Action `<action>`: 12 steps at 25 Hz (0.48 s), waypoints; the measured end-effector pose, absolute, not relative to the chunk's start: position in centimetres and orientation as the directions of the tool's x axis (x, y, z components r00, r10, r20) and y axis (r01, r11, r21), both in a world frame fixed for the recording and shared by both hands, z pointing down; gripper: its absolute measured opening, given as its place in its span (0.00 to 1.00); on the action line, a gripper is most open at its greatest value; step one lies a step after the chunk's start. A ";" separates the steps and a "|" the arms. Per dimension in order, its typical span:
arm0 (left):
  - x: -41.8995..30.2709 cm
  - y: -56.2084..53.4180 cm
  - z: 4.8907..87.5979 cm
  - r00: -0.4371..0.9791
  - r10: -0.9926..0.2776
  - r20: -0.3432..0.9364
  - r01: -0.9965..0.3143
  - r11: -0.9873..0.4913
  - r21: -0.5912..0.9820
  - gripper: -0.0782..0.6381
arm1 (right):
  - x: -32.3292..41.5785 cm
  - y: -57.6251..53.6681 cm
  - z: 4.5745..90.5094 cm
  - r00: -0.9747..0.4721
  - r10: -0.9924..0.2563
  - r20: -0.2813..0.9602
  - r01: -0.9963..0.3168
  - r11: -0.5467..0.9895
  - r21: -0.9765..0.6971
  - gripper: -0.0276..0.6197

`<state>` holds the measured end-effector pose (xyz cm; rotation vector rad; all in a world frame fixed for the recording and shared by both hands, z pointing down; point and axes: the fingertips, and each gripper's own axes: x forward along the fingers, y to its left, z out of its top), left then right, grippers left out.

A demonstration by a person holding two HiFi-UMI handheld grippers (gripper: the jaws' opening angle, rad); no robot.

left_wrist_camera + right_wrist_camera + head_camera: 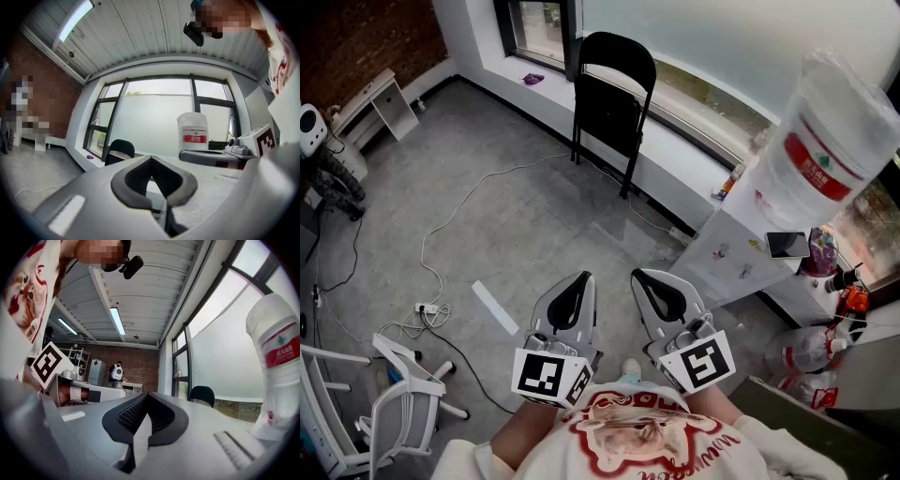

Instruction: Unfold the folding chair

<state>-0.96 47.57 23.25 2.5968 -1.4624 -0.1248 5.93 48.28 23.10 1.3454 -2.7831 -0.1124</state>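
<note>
Nothing is done yet: the black folding chair (612, 103) stands, seemingly still folded, against the window sill (698, 141). The left gripper (574, 295) and right gripper (659, 292) are well apart from it, jaws together, empty.

The grey floor (534, 234) carries a black chair (612, 103). A white cable (455, 214) and a tape strip (495, 307) lie on it.

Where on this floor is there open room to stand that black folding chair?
The widest bare patch is the grey concrete floor before the black folding chair, between the white cable and the white water dispenser cabinet. Crowded: lower left around the white swivel chair, and right of the cabinet, with plastic bottles.
</note>
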 end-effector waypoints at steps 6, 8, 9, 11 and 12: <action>-1.4 47.6 23.1 0.517 -0.856 0.002 -0.842 -0.508 0.180 0.11 | 5.4 48.4 23.1 -0.624 -0.782 0.017 -0.778 0.622 0.090 0.08; -1.6 47.6 23.1 0.518 -0.856 0.002 -0.842 -0.509 0.181 0.11 | 5.3 48.4 23.1 -0.621 -0.784 0.021 -0.779 0.620 0.091 0.08; -1.6 47.6 23.1 0.518 -0.856 0.002 -0.842 -0.509 0.182 0.11 | 5.3 48.4 23.1 -0.618 -0.786 0.023 -0.781 0.618 0.091 0.08; -1.8 47.6 23.1 0.518 -0.855 0.001 -0.841 -0.509 0.183 0.11 | 5.1 48.4 22.9 -0.617 -0.787 0.012 -0.783 0.615 0.092 0.08; -1.8 47.6 23.1 0.518 -0.855 0.001 -0.841 -0.509 0.184 0.11 | 5.0 48.4 22.7 -0.618 -0.786 0.000 -0.783 0.616 0.092 0.08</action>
